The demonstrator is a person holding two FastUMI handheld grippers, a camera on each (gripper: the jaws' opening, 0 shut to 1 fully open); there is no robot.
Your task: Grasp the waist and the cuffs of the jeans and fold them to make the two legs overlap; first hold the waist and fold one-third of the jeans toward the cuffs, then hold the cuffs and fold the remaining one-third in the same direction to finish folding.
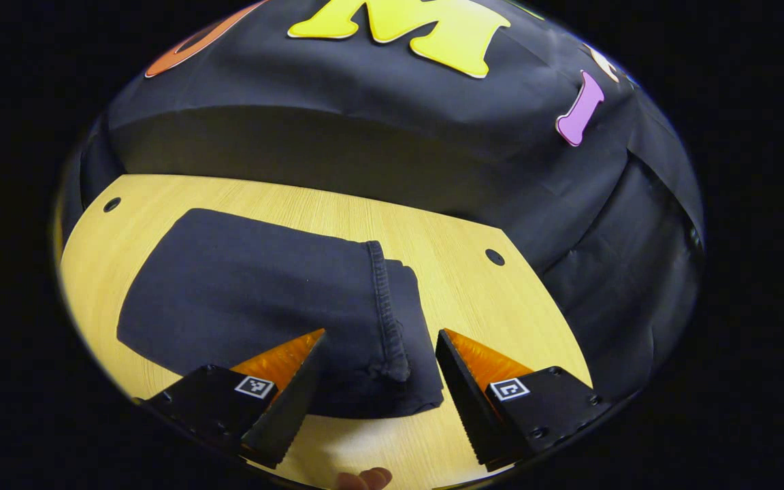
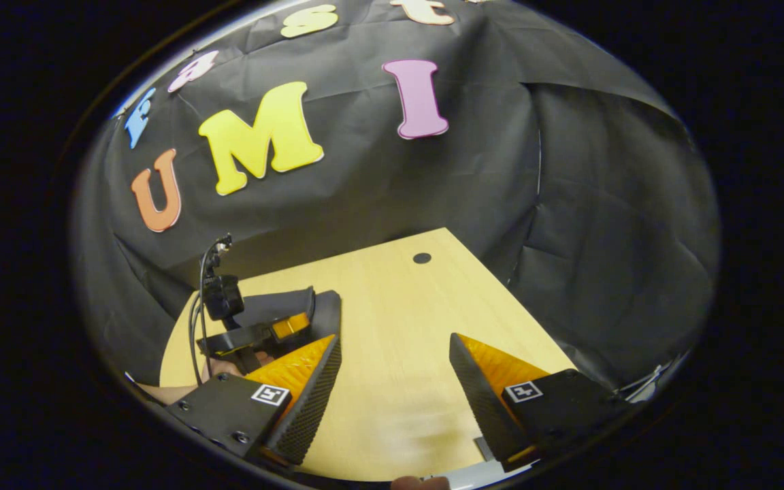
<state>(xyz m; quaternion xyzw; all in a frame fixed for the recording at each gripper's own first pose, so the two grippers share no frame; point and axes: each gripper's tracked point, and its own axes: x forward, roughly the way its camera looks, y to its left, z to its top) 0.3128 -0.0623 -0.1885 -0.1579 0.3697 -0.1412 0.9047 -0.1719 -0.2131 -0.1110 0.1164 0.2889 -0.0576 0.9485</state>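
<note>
Jeans (image 1: 256,299), folded into a thick soft stack on the table (image 1: 474,286), look floppy and fairly heavy, best pinched at the stitched hem edge under the left gripper (image 1: 380,367), whose jaws gape apart like the right gripper's (image 2: 395,381).

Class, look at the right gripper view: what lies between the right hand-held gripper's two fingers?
Only bare wooden table. The right hand-held gripper is open over it; the folded jeans lie off to the left.
</note>
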